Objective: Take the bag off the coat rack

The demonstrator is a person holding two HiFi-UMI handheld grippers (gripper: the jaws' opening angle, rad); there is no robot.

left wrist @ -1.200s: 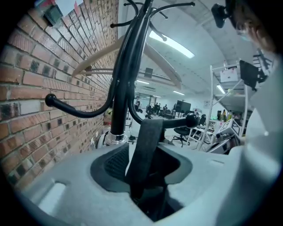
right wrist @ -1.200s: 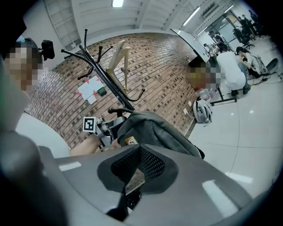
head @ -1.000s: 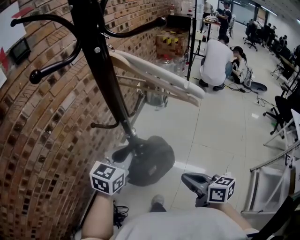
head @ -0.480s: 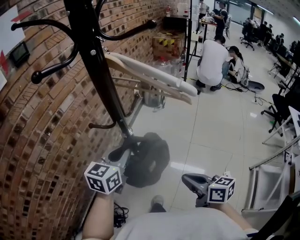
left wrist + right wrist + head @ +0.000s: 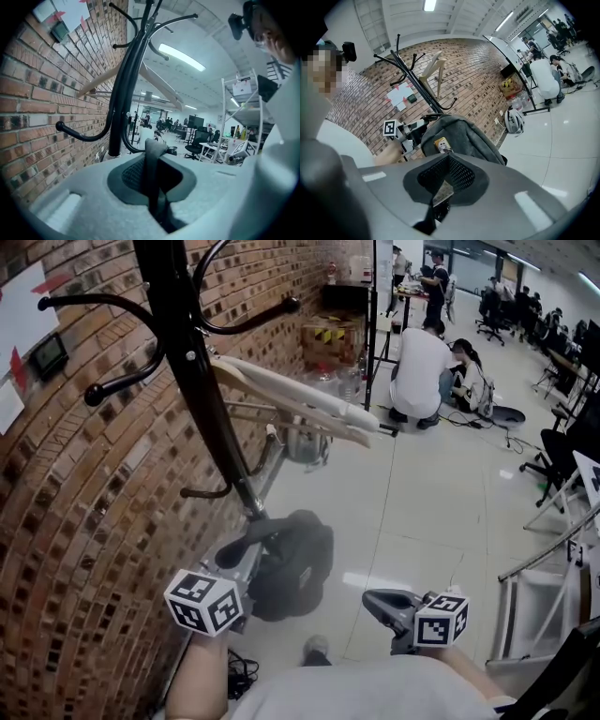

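A dark grey bag [image 5: 292, 563] hangs low beside the black coat rack pole [image 5: 200, 381], close to a lower hook. My left gripper [image 5: 244, 568] is at the bag's left side; in the left gripper view its jaws [image 5: 152, 157] are shut on a dark strap of the bag [image 5: 151, 178] that runs up between them. The right gripper [image 5: 372, 598] hangs apart to the right of the bag, shut and holding nothing. From the right gripper view [image 5: 445, 164] the bag [image 5: 461, 133] shows just beyond the jaws, with the left gripper [image 5: 412, 129] behind it.
A brick wall [image 5: 66, 521] runs close on the left. Pale wooden boards [image 5: 300, 399] lean across the rack. People [image 5: 419, 367] crouch on the floor further off. A white frame [image 5: 553, 596] stands at the right, cables [image 5: 242, 669] lie by my feet.
The left gripper's marker cube has shifted a little left and toward me. The bag stays beside the pole. The right gripper has kept its place.
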